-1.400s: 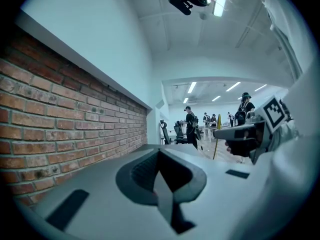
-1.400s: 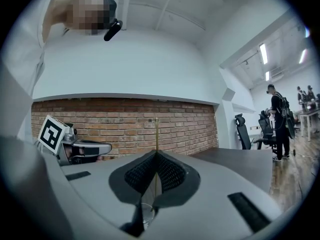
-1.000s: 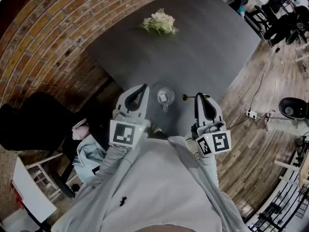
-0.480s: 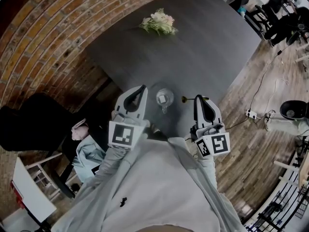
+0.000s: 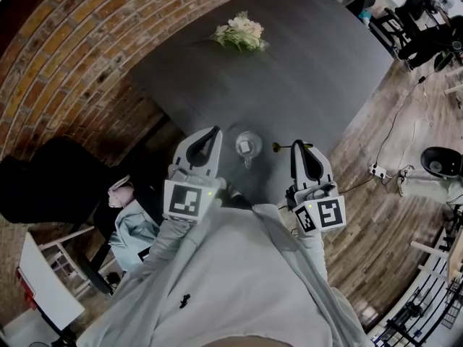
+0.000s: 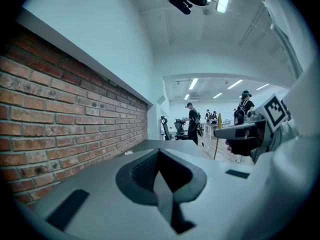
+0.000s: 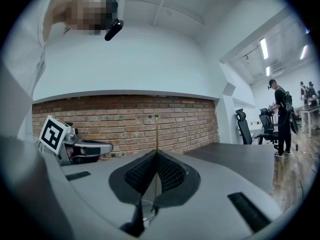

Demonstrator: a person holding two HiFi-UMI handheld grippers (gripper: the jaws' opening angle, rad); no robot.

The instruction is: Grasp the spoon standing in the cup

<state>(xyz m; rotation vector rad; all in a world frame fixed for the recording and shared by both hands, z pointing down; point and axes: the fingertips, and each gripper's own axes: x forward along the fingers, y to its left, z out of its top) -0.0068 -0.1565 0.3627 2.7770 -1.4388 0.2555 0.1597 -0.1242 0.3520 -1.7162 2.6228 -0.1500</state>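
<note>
A clear glass cup (image 5: pixel 247 145) stands near the front edge of the dark table (image 5: pixel 289 71), between my two grippers. The thin gold spoon (image 5: pixel 282 147) is outside the cup, sticking out leftward from the tips of my right gripper (image 5: pixel 299 146), which is shut on its handle. In the right gripper view the spoon (image 7: pixel 156 134) rises from the closed jaws and the cup (image 7: pixel 144 215) shows low behind them. My left gripper (image 5: pixel 213 133) hovers just left of the cup, shut with nothing in it, and its jaws (image 6: pixel 161 181) meet in a seam.
A bunch of white flowers (image 5: pixel 239 33) lies at the table's far side. A brick wall (image 5: pixel 65 63) runs along the left, and a dark chair (image 5: pixel 51 179) with a cloth bundle (image 5: pixel 134 230) stands left of me. Wood floor with cables (image 5: pixel 394 121) is on the right.
</note>
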